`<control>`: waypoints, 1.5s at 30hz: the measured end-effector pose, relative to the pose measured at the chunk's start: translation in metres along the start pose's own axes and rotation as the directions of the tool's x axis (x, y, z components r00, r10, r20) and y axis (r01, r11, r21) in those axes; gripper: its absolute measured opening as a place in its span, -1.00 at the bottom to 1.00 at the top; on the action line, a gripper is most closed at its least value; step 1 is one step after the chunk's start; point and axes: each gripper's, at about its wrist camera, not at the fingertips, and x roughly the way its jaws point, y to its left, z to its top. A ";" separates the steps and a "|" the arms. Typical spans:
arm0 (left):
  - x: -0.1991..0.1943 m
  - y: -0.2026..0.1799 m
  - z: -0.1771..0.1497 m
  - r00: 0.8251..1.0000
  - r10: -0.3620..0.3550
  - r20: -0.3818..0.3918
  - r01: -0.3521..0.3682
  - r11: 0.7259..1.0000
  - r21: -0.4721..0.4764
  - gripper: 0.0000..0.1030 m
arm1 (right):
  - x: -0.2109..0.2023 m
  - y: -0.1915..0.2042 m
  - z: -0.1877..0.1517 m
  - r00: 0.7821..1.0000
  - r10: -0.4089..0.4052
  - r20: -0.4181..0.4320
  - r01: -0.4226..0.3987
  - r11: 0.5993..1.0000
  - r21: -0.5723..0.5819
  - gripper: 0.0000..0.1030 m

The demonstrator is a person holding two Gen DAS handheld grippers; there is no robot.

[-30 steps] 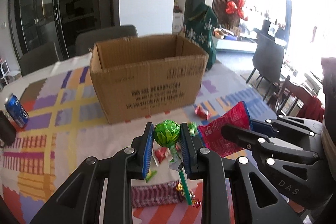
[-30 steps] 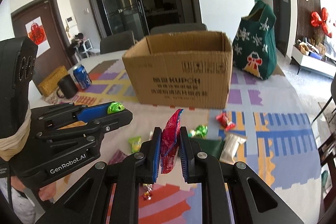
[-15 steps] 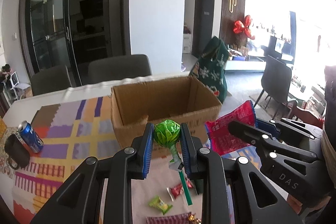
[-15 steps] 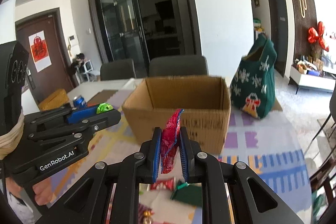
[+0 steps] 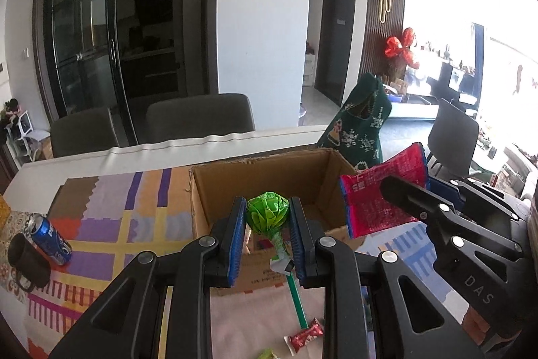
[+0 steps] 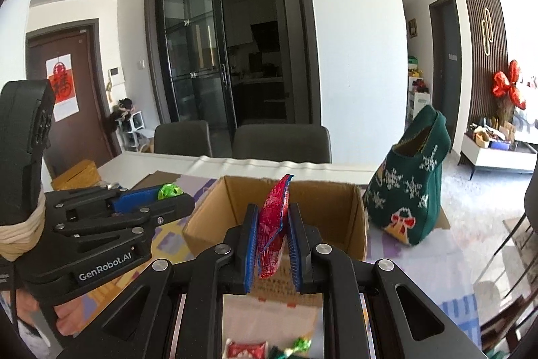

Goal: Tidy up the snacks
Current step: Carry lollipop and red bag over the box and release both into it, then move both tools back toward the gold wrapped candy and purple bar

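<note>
My left gripper (image 5: 267,216) is shut on a green-wrapped lollipop (image 5: 267,213) and holds it above the near rim of the open cardboard box (image 5: 215,190); its green stick hangs down. My right gripper (image 6: 273,224) is shut on a red snack packet (image 6: 274,227), held upright above the near edge of the same box (image 6: 356,224). The packet (image 5: 383,190) and the right gripper show at the right of the left wrist view. The left gripper and its lollipop (image 6: 169,191) show at the left of the right wrist view.
Loose candies lie on the patterned cloth before the box (image 5: 304,333) (image 6: 299,344). A blue can (image 5: 50,236) and a dark mug (image 5: 28,263) stand at the left. A green Christmas stocking bag (image 6: 412,187) stands right of the box. Two grey chairs (image 6: 280,142) stand behind the table.
Both grippers have risen and moved forward with their snacks, from low over the cloth to above the box's near rim. The box's inside now shows.
</note>
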 end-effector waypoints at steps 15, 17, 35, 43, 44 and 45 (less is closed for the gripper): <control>0.062 0.014 0.019 0.992 0.056 -0.117 -0.056 0.998 0.007 -0.51 | 0.054 -0.006 0.021 0.997 -0.044 -0.060 0.041 0.998 -0.050 -0.66; 0.067 0.015 0.022 0.990 0.071 -0.124 -0.070 0.997 0.006 -0.50 | 0.060 -0.008 0.022 0.996 -0.046 -0.071 0.043 0.998 -0.045 -0.66; -0.005 0.011 -0.004 0.984 0.177 -0.034 -0.176 0.984 0.023 0.45 | 0.028 -0.007 0.005 0.991 -0.099 -0.093 0.096 0.995 -0.034 0.09; -0.036 0.001 -0.037 0.985 0.167 -0.035 -0.165 0.985 0.040 0.50 | -0.003 0.010 -0.020 0.992 -0.055 -0.110 0.048 0.997 -0.062 0.09; -0.039 0.000 -0.042 0.985 0.165 -0.040 -0.164 0.986 0.037 0.50 | -0.007 0.012 -0.025 0.992 -0.047 -0.116 0.040 0.997 -0.064 0.09; -0.041 0.000 -0.047 0.986 0.164 -0.043 -0.162 0.986 0.035 0.50 | -0.009 0.013 -0.028 0.992 -0.042 -0.121 0.035 0.997 -0.064 0.09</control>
